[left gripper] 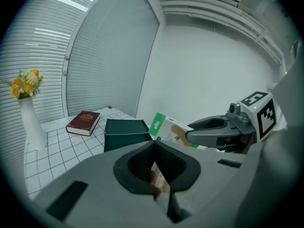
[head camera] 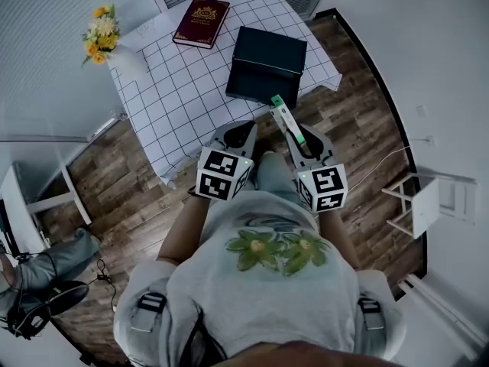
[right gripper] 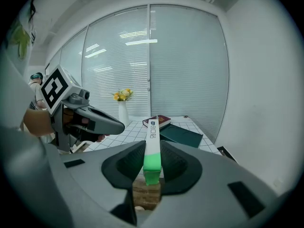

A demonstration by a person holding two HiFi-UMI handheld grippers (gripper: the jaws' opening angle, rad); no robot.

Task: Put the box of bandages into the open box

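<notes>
Right gripper view shows the bandage box (right gripper: pixel 152 148) pinched edge-on between the jaws of the right gripper (right gripper: pixel 152 175), its green end nearest the camera and its white end pointing out toward the table (right gripper: pixel 126 137). From the head view the same gripper is held in front of the person's body, with the bandage box in the air just short of the table's near corner, not yet over the open box (head camera: pixel 267 66). That dark green container sits near the table's right edge, apart from the book (head camera: pixel 201 21) and the vase (head camera: pixel 126 61) further back. The left gripper (left gripper: pixel 153 144) has its jaws together on nothing and is held beside the right one. The step in hand looks like the carry. To do it well, I would move the right gripper forward until the bandage box is clearly above the dark cavity and not the raised lid. I would then tip it flatter so that it goes in on a broad face instead of a corner. The grip is on one end only, so slow, steady motion should keep it from pivoting. Release should wait until it is below the rim, and the left gripper should stay clear of the path.
</notes>
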